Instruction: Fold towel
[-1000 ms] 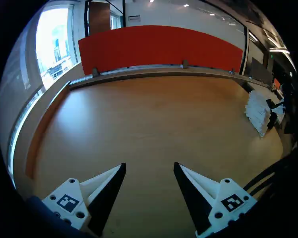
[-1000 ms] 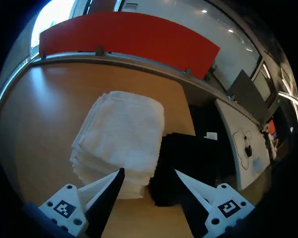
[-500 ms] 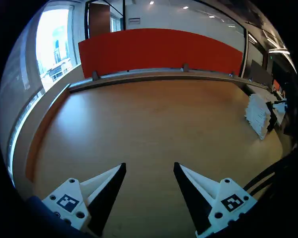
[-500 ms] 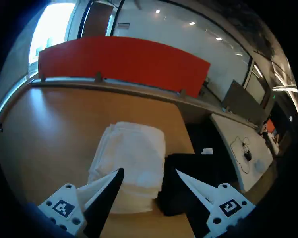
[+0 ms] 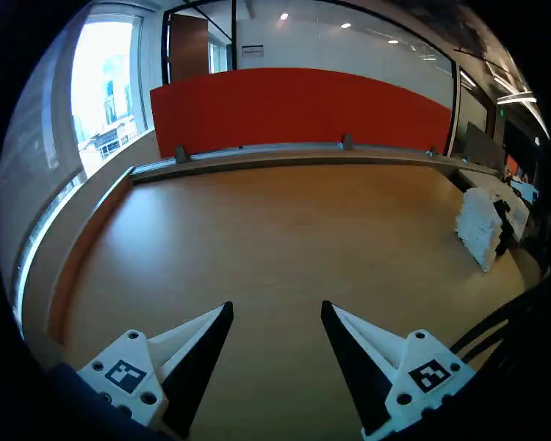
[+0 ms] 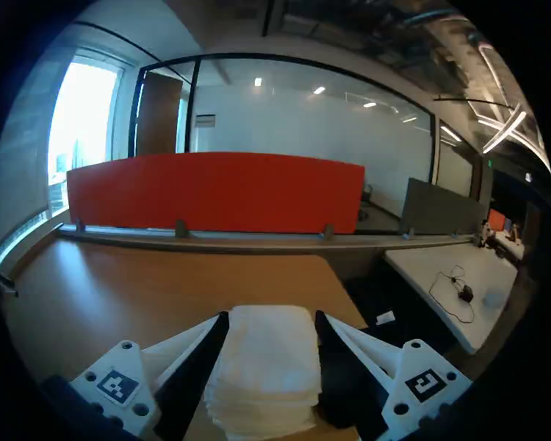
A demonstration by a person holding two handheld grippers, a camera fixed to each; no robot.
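A stack of folded white towels (image 6: 267,367) lies on the wooden table near its right edge. In the right gripper view it sits low in the picture, directly between my right gripper's (image 6: 269,322) spread fingers, which are open and not pressing on it. From the left gripper view the same towel stack (image 5: 480,226) stands far off at the right side of the table. My left gripper (image 5: 275,309) hovers open over bare wood with nothing between its fingers.
A red divider panel (image 6: 217,192) runs along the table's far edge (image 5: 290,156). A dark object (image 6: 341,382) lies right of the towels. Beyond it is a white desk (image 6: 452,283) with a cable. Windows are at the left.
The right gripper view has tilted up and drawn back: the towel stack slid from mid-picture down to between the fingers. The left gripper view barely shifted, tilting slightly upward.
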